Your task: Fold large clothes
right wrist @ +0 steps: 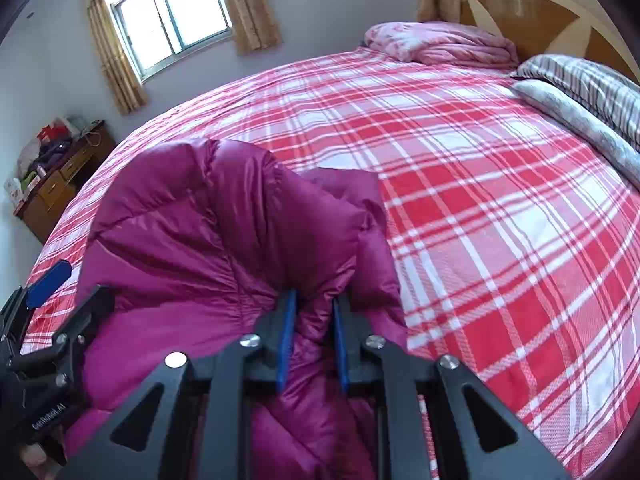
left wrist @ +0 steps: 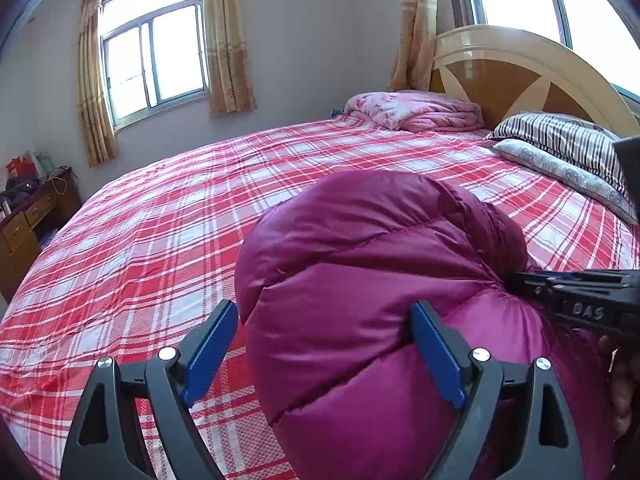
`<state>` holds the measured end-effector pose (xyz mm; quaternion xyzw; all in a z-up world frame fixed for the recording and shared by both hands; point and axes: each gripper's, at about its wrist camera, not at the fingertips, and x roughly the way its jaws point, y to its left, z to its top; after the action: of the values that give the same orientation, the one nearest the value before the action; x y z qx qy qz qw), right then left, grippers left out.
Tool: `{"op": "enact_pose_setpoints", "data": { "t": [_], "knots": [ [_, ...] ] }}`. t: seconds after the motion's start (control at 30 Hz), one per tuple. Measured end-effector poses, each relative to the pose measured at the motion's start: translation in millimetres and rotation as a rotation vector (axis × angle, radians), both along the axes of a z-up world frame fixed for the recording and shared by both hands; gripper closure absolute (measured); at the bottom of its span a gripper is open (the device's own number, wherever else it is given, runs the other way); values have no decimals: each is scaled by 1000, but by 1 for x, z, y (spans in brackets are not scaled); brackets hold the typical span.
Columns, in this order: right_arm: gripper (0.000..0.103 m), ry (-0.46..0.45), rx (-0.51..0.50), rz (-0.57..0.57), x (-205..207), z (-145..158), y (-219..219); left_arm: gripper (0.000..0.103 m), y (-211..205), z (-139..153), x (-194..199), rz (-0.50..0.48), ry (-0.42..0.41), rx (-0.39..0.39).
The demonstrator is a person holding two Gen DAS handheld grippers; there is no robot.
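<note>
Pinching magenta puffer jacket (right wrist: pixel 224 240) fold: right tongs (right wrist: pixel 312 340) (blue pads); left tongs (left wrist: pixel 324 352) spread wide.

A puffy magenta quilted down jacket (left wrist: pixel 360 280) lies bunched in a rounded heap on the near edge of the red plaid bed (left wrist: pixel 160 220), well apart from the headboard end.

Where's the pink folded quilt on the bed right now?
The pink folded quilt lies at the bed's far end against the headboard, left of the striped pillow, beyond the magenta jacket.
</note>
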<state>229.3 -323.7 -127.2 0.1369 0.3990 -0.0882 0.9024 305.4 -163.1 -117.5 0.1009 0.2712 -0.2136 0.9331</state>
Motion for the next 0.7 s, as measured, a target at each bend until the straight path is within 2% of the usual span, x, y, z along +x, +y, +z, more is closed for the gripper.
{"op": "enact_pose_setpoints", "data": {
  "t": [0.07, 0.13, 0.23, 0.3, 0.33, 0.43, 0.53, 0.7],
  "knots": [
    [60, -59, -45, -47, -10, 23, 3, 15, 2, 3, 2, 9, -12, -3],
    [59, -148, -136, -49, -17, 50, 18, 15, 7, 10, 6, 53, -28, -23],
    [59, -218, -203, 33, -9, 71, 47, 15, 11, 12, 18, 119, 17, -47],
    [59, -199, -185, 87, 8, 64, 57, 15, 11, 8, 24, 160, 49, -47],
    [60, -158, -178, 114, 20, 53, 60, 15, 10, 5, 26, 178, 64, -39],
    [60, -72, -195, 105, 36, 18, 56, 15, 9, -5, 25, 192, 83, -36],
    [61, -78, -159, 83, 30, 3, 44, 12, 2, -15, 25, 176, 93, -25],
    [61, -72, -145, 65, 24, -4, 32, 9, -6, -25, 31, 173, 121, -24]
  ]
}}
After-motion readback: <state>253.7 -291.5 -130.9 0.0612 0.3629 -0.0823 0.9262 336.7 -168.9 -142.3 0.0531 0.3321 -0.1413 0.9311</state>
